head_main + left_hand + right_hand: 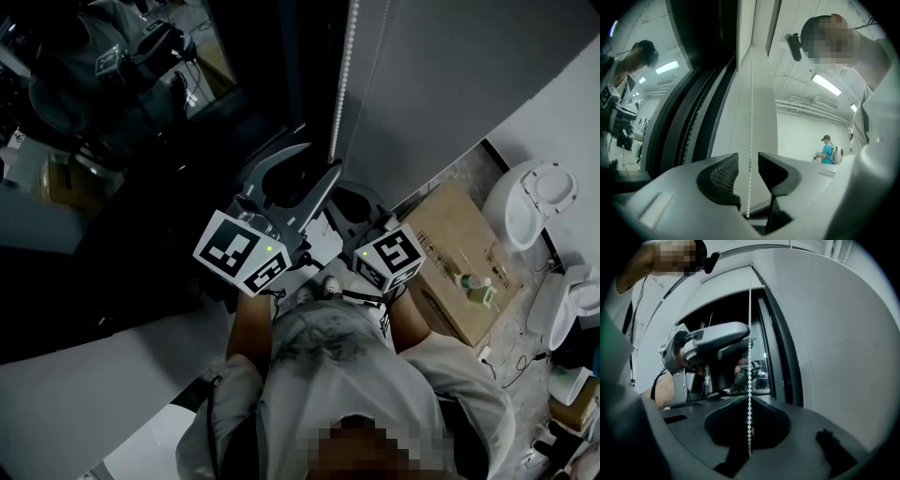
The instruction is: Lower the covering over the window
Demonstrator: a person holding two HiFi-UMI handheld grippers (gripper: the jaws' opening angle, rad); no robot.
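the bead chain (751, 93) hangs straight down the middle of both gripper views, in front of a pale wall panel beside the window (141, 112), whose dark glass fills the upper left of the head view and shows reflections. the covering itself i cannot pick out with certainty.

the left gripper (748, 161) has its jaws wide apart; the chain runs down through the gap between them and touches neither pad. the right gripper (749, 401) has its jaws closed together, pinching the chain, which runs on a little below the grip. in the right gripper view the left gripper sits higher in the frame, left of the chain.

at the right of the head view a cardboard box (459, 253) lies on the floor with a green bottle (473, 286) on top. a person (827, 151) in a teal shirt stands far off at the right of the left gripper view.
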